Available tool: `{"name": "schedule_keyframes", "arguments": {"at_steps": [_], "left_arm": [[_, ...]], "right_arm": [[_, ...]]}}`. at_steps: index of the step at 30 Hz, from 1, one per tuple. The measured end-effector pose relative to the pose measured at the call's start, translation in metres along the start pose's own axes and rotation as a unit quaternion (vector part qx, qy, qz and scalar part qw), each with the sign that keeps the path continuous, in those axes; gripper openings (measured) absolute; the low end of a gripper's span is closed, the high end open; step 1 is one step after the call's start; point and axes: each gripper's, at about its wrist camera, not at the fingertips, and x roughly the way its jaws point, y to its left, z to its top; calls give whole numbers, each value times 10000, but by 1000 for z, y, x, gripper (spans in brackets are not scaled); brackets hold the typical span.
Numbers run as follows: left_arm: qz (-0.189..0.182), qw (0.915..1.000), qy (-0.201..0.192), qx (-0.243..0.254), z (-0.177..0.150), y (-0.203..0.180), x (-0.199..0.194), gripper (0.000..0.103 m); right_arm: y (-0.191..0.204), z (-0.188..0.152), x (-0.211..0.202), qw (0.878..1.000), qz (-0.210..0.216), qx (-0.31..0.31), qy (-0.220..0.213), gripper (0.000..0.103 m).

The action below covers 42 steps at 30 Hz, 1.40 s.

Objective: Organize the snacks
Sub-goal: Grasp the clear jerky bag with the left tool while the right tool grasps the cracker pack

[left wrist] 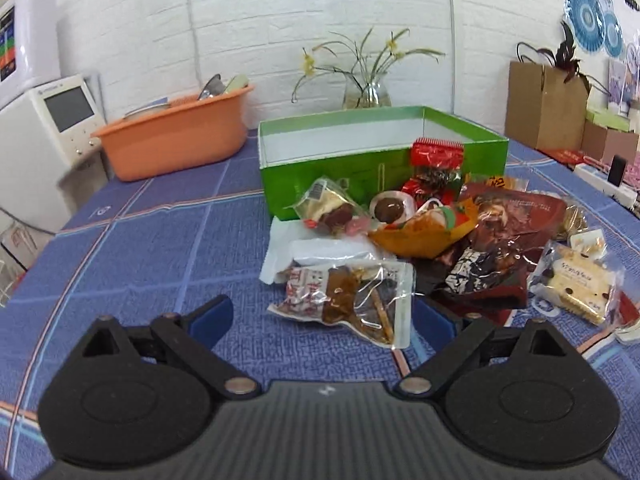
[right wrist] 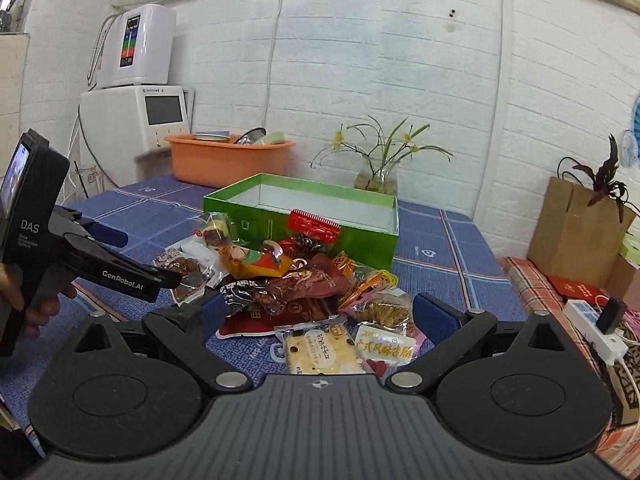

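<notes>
A pile of snack packets (left wrist: 432, 240) lies on the blue checked tablecloth in front of an open green box (left wrist: 380, 148), whose white inside looks empty. My left gripper (left wrist: 322, 318) is open, its fingers on either side of a clear packet of brown snacks (left wrist: 352, 300) at the pile's near edge. In the right wrist view the pile (right wrist: 304, 280) and the green box (right wrist: 304, 216) show too. My right gripper (right wrist: 320, 312) is open just above the near side of the pile, over a cream biscuit packet (right wrist: 320, 350). The left gripper (right wrist: 132, 268) shows at the left there.
An orange tub (left wrist: 176, 136) with dishes stands at the back left beside white appliances (left wrist: 48, 128). A glass vase of flowers (left wrist: 366, 92) stands behind the box. A brown paper bag (left wrist: 544, 104), small boxes and a power strip (right wrist: 596, 332) are at the right.
</notes>
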Motion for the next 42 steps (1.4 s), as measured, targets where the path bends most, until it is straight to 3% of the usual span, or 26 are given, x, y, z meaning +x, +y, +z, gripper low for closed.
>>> {"name": "schedule_keyframes", "arguments": {"at_steps": [6, 10, 14, 18, 20, 26, 27, 28, 33, 38, 42], "left_arm": [[-189, 9993, 290, -170, 5, 9, 19, 93], [-239, 9965, 627, -507, 4, 11, 40, 93], [-196, 9934, 662, -920, 9, 12, 49, 93], [-162, 9912, 760, -1068, 17, 7, 55, 93], [-135, 9918, 753, -1022, 18, 4, 58, 94], [-237, 9953, 659, -672, 16, 2, 59, 92], [-276, 9956, 644, -624, 15, 3, 57, 87], [-283, 9961, 606, -581, 14, 3, 54, 70], [-591, 9957, 663, -278, 12, 4, 43, 61], [-820, 9940, 652, -306, 6, 7, 28, 60], [-720, 9963, 379, -283, 5, 10, 3, 60]], "right_arm": [[-7, -3, 10, 9998, 43, 169, -1, 103], [1, -12, 30, 9983, 206, -416, 357, 103], [5, -15, 55, 9931, 558, -771, 686, 103], [-2, -20, 83, 9887, 703, -720, 1111, 103], [-7, -25, 93, 9863, 702, -601, 1364, 103], [-10, -27, 91, 9865, 869, -397, 1330, 103], [-10, -26, 90, 9859, 944, -333, 1339, 103], [-9, -25, 88, 9854, 1027, -267, 1335, 95], [3, -19, 87, 9818, 1046, -708, 1418, 95], [4, -18, 79, 9816, 1018, -511, 1530, 95], [8, -18, 58, 9822, 1019, -341, 1539, 95]]}}
